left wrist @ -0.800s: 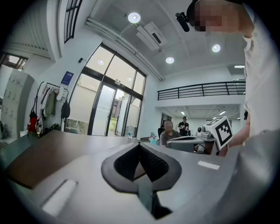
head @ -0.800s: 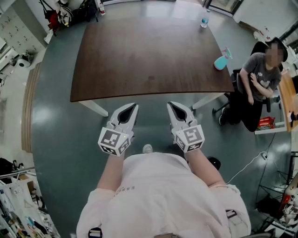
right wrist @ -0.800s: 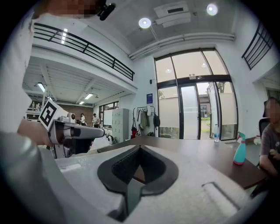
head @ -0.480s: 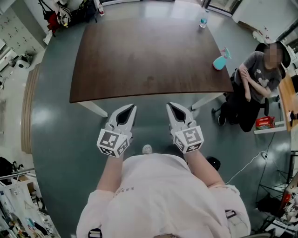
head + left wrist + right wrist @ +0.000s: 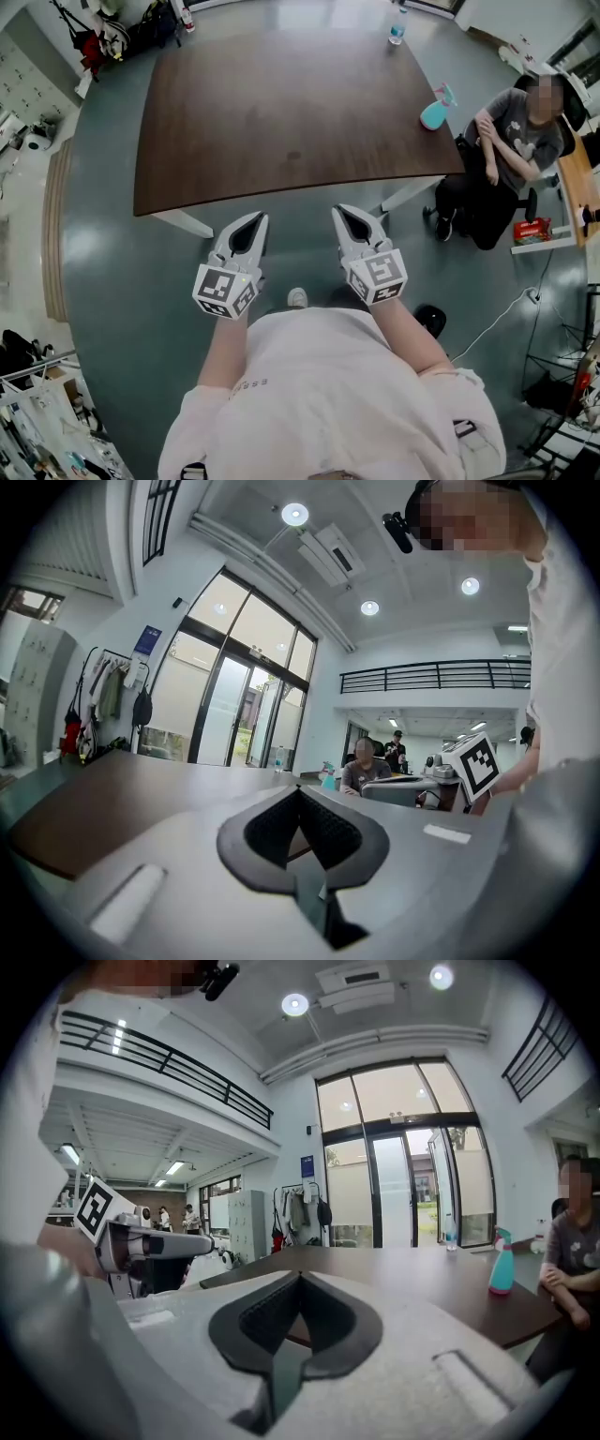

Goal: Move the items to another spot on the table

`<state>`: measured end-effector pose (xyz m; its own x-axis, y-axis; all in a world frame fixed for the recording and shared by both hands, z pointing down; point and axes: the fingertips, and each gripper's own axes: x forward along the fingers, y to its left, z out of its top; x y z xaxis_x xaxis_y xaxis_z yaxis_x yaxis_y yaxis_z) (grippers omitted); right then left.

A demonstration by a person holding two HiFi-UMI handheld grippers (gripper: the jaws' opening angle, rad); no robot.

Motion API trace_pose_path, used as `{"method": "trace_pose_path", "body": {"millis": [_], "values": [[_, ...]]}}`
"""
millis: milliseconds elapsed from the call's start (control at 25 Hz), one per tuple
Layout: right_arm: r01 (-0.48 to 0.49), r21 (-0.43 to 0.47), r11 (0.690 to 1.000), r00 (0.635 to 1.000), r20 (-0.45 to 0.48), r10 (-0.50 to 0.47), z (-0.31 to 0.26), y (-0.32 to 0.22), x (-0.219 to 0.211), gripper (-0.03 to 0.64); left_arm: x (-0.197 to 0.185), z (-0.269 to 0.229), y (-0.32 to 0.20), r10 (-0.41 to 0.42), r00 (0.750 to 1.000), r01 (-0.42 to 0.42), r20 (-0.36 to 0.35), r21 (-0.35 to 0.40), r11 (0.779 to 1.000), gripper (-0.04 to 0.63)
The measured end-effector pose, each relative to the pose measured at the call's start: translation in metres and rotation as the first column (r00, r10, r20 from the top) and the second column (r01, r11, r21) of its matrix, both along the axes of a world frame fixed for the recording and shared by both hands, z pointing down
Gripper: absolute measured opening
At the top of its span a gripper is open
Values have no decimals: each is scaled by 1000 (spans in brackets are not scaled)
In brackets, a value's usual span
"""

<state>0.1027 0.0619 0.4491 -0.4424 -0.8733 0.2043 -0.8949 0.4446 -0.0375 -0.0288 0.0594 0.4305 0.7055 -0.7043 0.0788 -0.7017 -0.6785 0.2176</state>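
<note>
With nothing between them, the jaws of the left gripper (image 5: pixel 254 219) sat pressed together, pad against pad, and the right gripper (image 5: pixel 344 212) matched it, closed up tight and empty too. Both were held out in front of the person's chest, side by side and a little apart. Their noses aimed at the near edge of the dark brown wooden table (image 5: pixel 281 122) but were short of it, over the grey-green floor (image 5: pixel 122 272). By my reading, no item was in hand yet: this was the approach, the very start of the job.

Out on the table, the teal plastic spray bottle (image 5: pixel 433 113) with its pale trigger head stood upright close to the right-hand edge, well apart from both grippers. The small clear water bottle (image 5: pixel 397 32) stood upright at the far edge, further off again. A seated person in a grey top (image 5: pixel 514 150) was just beyond the table's right corner, near the spray bottle.

Next move, as I judged it: step in towards the right side, let the right gripper's jaws come apart, and line up on the spray bottle's body below the trigger. It looked tall and light, so a low, square grip seemed wise to keep it from tipping
</note>
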Motion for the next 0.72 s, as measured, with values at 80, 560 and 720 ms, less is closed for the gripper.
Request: {"method": "trace_pose_path", "body": {"millis": [80, 560, 720], "values": [[-13, -7, 1000, 1000, -5, 13, 0, 1, 4, -9, 3, 0, -1, 7, 1000, -7, -8, -5, 1000, 9], [-122, -27, 992, 992, -1, 122, 6, -22, 80, -9, 67, 6, -31, 80, 997, -80, -7, -21, 997, 9], [-149, -25, 988, 989, 12, 150, 8, -41, 121, -9, 106, 8, -54, 101, 995, -101, 7, -24, 995, 9]]}}
